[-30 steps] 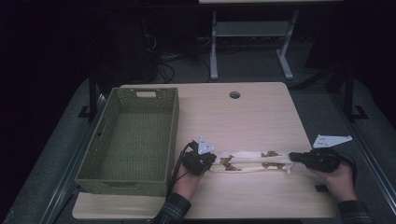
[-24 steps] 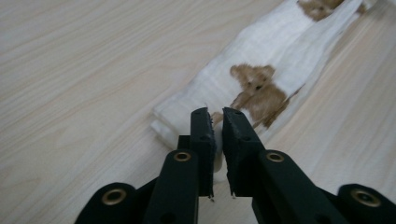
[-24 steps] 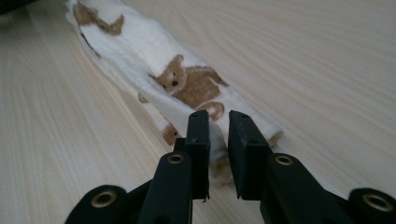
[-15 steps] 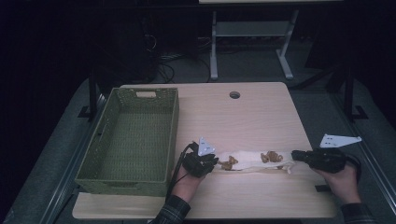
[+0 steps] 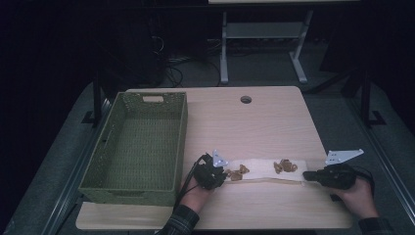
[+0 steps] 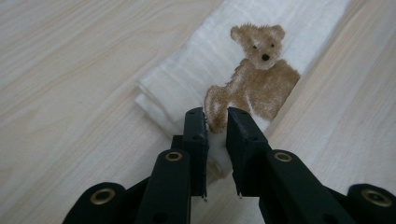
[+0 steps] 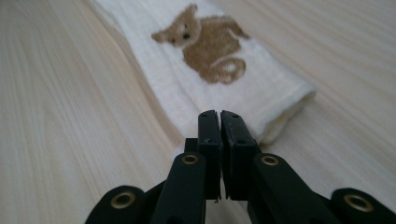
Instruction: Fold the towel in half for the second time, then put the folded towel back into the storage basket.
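Note:
A folded white towel (image 5: 264,169) printed with brown bears lies as a long strip near the table's front edge. My left gripper (image 5: 224,175) sits at its left end. In the left gripper view the jaws (image 6: 216,116) have just been opening and stand slightly apart, with the towel's (image 6: 201,70) corner loose between them. My right gripper (image 5: 304,175) is at the towel's right end. In the right gripper view its jaws (image 7: 219,116) are pressed together on the near edge of the towel (image 7: 261,93).
A green woven basket (image 5: 139,147) stands empty on the left side of the wooden table (image 5: 244,127), close to my left hand. A round cable hole (image 5: 245,99) is at the back. Dark floor and a desk frame lie beyond.
The towel, earlier pulled into a thin strip between both grippers, now lies flatter and wider on the table. The right hand has shifted slightly right.

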The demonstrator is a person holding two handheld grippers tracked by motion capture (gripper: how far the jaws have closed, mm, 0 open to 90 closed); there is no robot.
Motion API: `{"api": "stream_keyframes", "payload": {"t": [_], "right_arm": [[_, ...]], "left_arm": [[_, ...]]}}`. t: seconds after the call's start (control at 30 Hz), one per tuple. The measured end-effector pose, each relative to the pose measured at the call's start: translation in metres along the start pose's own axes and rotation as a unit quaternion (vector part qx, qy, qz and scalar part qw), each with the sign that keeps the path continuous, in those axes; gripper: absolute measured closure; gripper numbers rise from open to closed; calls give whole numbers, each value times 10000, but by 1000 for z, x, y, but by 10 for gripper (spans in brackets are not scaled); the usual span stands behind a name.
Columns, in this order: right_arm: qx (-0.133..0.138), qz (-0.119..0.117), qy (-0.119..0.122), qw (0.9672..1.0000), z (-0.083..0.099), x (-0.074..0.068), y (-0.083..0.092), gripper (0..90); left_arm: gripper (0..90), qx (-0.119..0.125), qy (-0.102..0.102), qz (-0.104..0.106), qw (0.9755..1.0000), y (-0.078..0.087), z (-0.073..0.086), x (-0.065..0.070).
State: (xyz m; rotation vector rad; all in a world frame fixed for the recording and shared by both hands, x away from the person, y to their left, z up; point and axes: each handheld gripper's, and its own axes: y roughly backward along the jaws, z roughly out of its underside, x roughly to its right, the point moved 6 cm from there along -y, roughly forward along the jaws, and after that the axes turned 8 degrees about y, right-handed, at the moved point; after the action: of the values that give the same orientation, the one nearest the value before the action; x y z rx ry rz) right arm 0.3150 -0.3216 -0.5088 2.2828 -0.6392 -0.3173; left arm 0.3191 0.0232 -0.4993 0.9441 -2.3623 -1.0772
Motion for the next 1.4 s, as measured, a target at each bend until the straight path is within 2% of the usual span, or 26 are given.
{"api": "stream_keyframes", "payload": {"t": [0.03, 0.1, 0.17, 0.23, 0.3, 0.37, 0.5, 0.7, 0.93, 1.23, 1.4], "right_arm": [[-65, 21, 10, 10000, 1, -1, -1, 866], [-52, 36, -14, 10000, -1, -2, 1, 866], [57, 44, 22, 10000, -4, -2, 3, 867], [235, -49, -46, 9997, -9, -6, 8, 881], [298, -157, -49, 9994, -12, -10, 6, 893], [153, -253, -59, 9995, -11, -12, 0, 896], [-90, -261, -19, 9996, -7, -12, -10, 897], [-140, -44, 27, 9999, -11, 1, -12, 898], [-123, 166, 36, 9998, -20, 25, -21, 898], [-127, 229, -83, 9996, -37, 48, -35, 898], [-120, 243, -70, 9996, -48, 59, -45, 899]], "left_arm": [[762, -7, -51, -17, 10000, 0, 0, 1], [723, -11, 12, 66, 10000, 0, 0, 1], [670, 26, 123, 168, 9998, 3, -1, 1], [612, 74, 168, 158, 9997, 6, -1, 0], [561, 85, 228, 192, 9995, 9, 0, -2], [510, 156, 327, 302, 9989, 10, 1, 0], [453, 257, 259, 284, 9989, 12, -1, 3], [400, 359, 299, 325, 9984, 12, -4, 5], [387, 351, 275, 334, 9984, 11, -5, 4], [354, 324, 215, 340, 9987, 9, -6, 3], [330, 327, 188, 359, 9986, 8, -8, 4]]}}
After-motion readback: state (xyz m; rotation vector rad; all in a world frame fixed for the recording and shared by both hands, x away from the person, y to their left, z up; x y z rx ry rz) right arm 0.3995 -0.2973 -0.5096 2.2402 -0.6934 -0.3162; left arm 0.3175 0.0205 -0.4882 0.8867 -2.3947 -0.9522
